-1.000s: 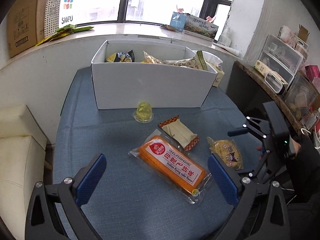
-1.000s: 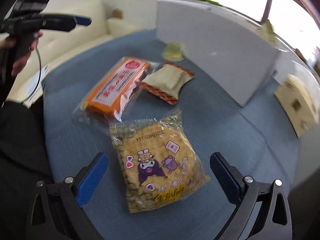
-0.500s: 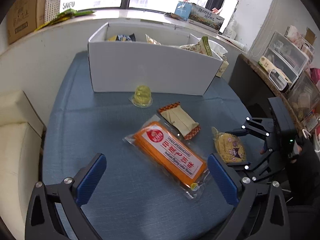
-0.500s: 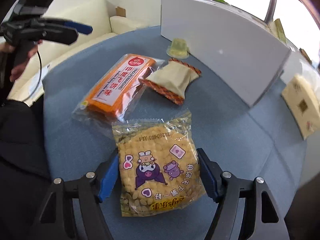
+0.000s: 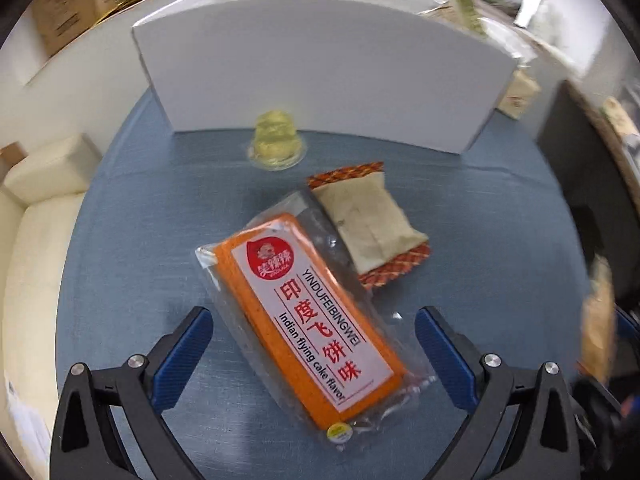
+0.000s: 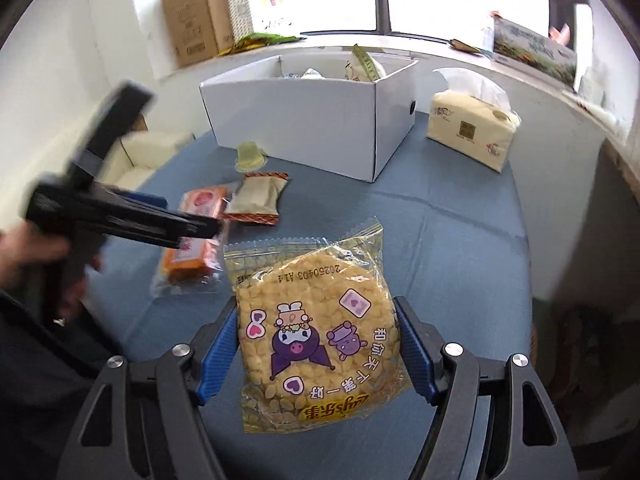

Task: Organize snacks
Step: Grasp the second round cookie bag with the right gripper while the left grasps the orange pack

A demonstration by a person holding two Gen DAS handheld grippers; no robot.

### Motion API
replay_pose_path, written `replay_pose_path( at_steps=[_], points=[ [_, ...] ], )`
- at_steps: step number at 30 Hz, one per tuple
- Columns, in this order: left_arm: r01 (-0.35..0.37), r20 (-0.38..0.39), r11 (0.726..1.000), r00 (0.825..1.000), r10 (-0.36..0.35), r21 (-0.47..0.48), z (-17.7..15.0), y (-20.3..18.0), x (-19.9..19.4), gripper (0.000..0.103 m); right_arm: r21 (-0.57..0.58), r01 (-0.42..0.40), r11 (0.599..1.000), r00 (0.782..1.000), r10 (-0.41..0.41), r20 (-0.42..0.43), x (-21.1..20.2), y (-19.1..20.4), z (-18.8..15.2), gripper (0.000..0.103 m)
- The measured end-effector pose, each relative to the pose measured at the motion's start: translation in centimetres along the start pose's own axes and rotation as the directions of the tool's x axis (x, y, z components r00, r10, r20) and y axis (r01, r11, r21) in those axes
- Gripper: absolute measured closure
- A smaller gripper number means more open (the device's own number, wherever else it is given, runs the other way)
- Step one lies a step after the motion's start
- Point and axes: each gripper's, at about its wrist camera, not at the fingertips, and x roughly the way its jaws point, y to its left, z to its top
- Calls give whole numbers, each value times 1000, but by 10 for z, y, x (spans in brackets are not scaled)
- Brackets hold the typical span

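The right tongs (image 6: 318,354) were clenched on the yellow snack bag (image 6: 316,332), holding it above the near part of the blue table (image 6: 460,248). The left tongs (image 5: 314,354) hung released over the orange cake packet (image 5: 308,320). Just right of it lay a beige wafer pack (image 5: 368,224), a jelly cup (image 5: 276,144) farther off before the white box (image 5: 320,88).

"Indian flying cake flavor" (orange packet (image 5: 304,344))
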Motion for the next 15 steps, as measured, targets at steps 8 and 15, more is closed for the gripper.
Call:
replay_pose_path(
  at_steps=[8, 15],
  points=[
    [-74, -33, 995, 997, 72, -63, 5, -9, 23, 0, 43, -6, 999, 1000, 5, 26, 6, 0, -4, 26],
    [-60, -2, 997, 998, 60, -50, -2, -9, 20, 0, 68, -4, 998, 999, 2, 33, 8, -2, -5, 26]
  ],
)
